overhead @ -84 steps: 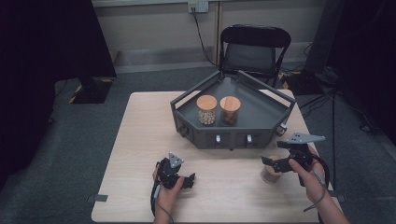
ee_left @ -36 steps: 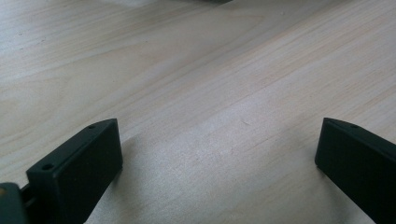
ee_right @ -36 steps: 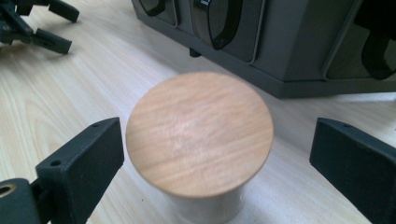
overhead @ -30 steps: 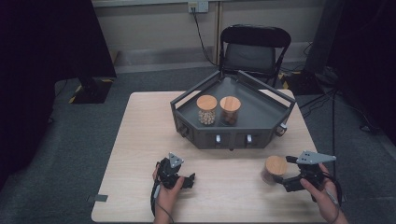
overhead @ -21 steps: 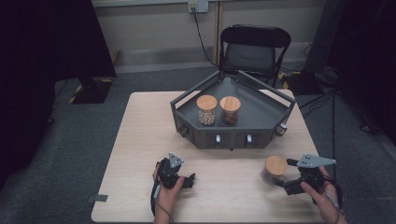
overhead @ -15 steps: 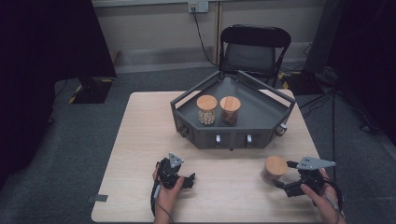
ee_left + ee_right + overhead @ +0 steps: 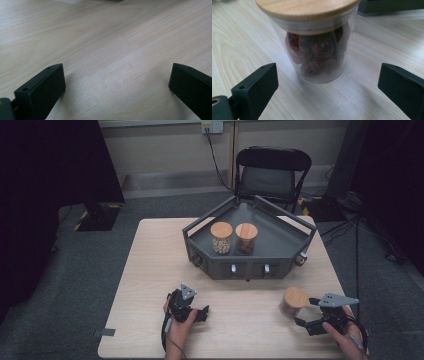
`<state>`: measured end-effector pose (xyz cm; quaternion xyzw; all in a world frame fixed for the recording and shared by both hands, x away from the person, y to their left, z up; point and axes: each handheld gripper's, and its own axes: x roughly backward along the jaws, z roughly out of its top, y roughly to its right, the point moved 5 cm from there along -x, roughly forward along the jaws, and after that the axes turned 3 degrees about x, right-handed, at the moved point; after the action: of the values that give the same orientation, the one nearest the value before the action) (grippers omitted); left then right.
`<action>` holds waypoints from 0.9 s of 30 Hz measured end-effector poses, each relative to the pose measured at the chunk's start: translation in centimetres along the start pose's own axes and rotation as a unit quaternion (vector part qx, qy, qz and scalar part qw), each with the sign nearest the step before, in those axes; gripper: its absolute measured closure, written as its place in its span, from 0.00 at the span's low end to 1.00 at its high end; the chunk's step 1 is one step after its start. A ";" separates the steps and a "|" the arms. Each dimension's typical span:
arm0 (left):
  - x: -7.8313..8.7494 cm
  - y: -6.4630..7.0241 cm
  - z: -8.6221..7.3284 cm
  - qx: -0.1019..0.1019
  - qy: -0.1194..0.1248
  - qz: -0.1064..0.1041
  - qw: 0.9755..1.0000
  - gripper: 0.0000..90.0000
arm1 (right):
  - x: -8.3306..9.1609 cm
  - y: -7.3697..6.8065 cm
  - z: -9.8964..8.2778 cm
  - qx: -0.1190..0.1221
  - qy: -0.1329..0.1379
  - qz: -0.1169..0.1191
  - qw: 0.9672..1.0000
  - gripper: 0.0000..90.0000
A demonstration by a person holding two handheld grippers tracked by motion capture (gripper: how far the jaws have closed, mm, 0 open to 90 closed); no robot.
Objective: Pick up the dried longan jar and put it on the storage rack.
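— How much room is left around the jar (image 7: pixel 293 301)?
— It is stood near the desk's (image 7: pixel 150 265) right front edge, apart from the tray (image 7: pixel 280 255).
— Its look?
— Clear glass, wooden lid, dark red fruit. The right tool (image 7: pixel 306 316) is spread wide just beside it; the left tool (image 7: pixel 201 312) is held wide over bare wood.

A small clear glass jar (image 7: pixel 317 50) stands upright on the pale wooden surface (image 7: pixel 150 270), near its right front corner. A flat round wooden lid (image 7: pixel 294 296) closes it (seated level, covering the whole mouth). Dark red, wrinkled dried fruits fill roughly the lower half. It stands alone, just in front of the dark tray (image 7: pixel 280 247), apart from it.
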<state>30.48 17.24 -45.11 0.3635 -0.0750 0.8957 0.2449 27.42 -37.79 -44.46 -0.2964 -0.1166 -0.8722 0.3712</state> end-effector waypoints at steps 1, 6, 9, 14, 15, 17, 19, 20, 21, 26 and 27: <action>0.0 0.0 0.0 0.000 0.000 0.000 1.000 0.00 | -0.1 0.0 -0.1 0.000 -0.002 0.001 1.000 0.03; 0.0 0.0 0.0 0.001 0.000 0.000 1.000 0.00 | -0.3 0.0 -0.3 -0.001 -0.009 0.002 1.000 0.03; 0.0 0.0 0.0 0.000 0.000 0.000 1.000 0.00 | -0.2 0.0 -0.3 -0.001 -0.009 -0.001 1.000 0.03; 0.0 0.0 0.0 0.000 0.000 0.000 1.000 0.00 | -0.3 -0.1 -0.1 0.000 -0.023 -0.008 1.000 0.03; 0.0 0.0 0.0 0.000 0.000 0.000 1.000 0.00 | -0.3 -0.1 -0.1 0.001 -0.023 -0.007 1.000 0.03; 0.0 0.0 0.0 0.000 0.000 0.000 1.000 0.00 | -0.4 -0.1 0.0 0.002 -0.028 -0.007 1.000 0.03; 0.0 0.0 0.0 0.000 0.000 0.000 1.000 0.00 | -0.5 -0.2 0.1 0.004 -0.036 -0.009 0.999 0.03; 0.0 0.0 0.0 0.001 0.000 0.000 1.000 0.00 | -0.6 -0.2 0.2 0.006 -0.039 -0.009 0.999 0.03; 0.0 0.0 0.0 0.000 0.000 0.000 1.000 0.00 | -0.6 -0.2 0.2 0.006 -0.041 -0.009 0.999 0.03; 0.0 0.0 0.0 0.000 0.000 0.000 1.000 0.00 | -0.6 -0.1 0.3 0.003 -0.046 -0.008 0.999 0.03; 0.0 0.0 0.0 0.000 0.000 0.000 1.000 0.00 | -0.6 -0.2 0.3 0.003 -0.046 -0.009 0.999 0.03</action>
<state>30.47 17.24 -45.11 0.3634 -0.0749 0.8958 0.2448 27.79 -37.18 -44.59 -0.3338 -0.1385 -0.8607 0.3585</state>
